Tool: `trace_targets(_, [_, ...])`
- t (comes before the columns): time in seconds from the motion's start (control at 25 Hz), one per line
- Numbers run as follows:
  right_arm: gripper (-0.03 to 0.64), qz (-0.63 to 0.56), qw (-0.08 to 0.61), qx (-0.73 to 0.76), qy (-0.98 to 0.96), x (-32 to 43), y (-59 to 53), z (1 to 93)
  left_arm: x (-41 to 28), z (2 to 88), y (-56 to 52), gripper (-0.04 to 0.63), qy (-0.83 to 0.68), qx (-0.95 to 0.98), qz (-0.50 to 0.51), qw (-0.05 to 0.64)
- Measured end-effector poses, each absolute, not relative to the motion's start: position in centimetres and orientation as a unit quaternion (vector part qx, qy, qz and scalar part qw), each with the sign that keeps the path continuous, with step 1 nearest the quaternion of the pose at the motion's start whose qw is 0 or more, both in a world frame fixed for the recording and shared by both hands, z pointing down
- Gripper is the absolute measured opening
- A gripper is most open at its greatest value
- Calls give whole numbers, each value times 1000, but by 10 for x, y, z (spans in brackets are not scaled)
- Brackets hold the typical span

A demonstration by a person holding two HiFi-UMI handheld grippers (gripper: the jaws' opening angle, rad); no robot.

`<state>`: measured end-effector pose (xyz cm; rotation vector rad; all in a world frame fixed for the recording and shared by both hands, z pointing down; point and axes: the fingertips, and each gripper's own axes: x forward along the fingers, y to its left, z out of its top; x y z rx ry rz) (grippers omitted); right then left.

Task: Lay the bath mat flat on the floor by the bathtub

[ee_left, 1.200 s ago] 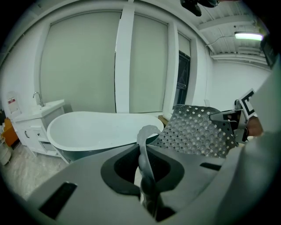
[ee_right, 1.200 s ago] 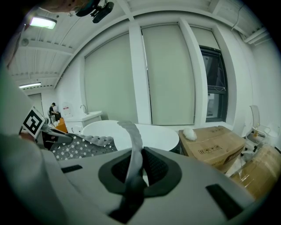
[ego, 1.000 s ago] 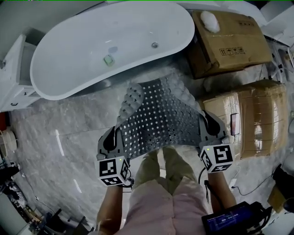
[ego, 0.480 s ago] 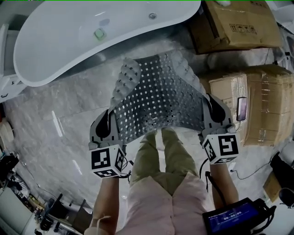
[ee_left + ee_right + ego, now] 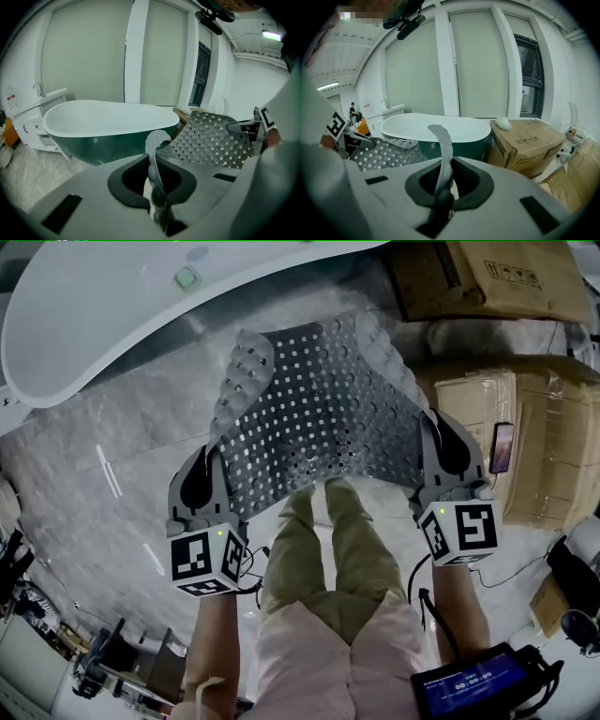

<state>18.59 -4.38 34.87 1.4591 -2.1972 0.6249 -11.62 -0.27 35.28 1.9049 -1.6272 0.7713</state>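
Observation:
The grey bath mat (image 5: pixel 314 418), full of small square holes, hangs stretched between both grippers above the marble floor (image 5: pixel 103 484), just in front of the white bathtub (image 5: pixel 112 310). My left gripper (image 5: pixel 208 486) is shut on the mat's near left corner, and a curled strip of mat (image 5: pixel 153 154) rises from its jaws. My right gripper (image 5: pixel 448 457) is shut on the near right corner, where the mat edge (image 5: pixel 442 154) stands up between the jaws. The far left edge of the mat (image 5: pixel 239 381) curls over. The tub (image 5: pixel 108 124) shows in the left gripper view, and the tub (image 5: pixel 436 129) in the right gripper view.
Cardboard boxes (image 5: pixel 487 282) (image 5: pixel 525 437) stand right of the mat, one (image 5: pixel 529 143) close beside the tub's end. A white cabinet (image 5: pixel 33 124) sits left of the tub. The person's legs (image 5: pixel 328 540) are below the mat. Cables and gear lie at the lower left (image 5: pixel 112 652).
Both grippers have carried the mat forward toward the tub, and the view has tilted down; the mat now hangs closer to the tub's rim. Both grips are unchanged.

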Motion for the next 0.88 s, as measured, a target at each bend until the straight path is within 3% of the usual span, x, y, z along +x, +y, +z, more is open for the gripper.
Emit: trace_targets(0.88, [32, 232, 249, 502, -795, 173, -43, 402, -133, 408, 1, 38, -603, 683, 293, 288])
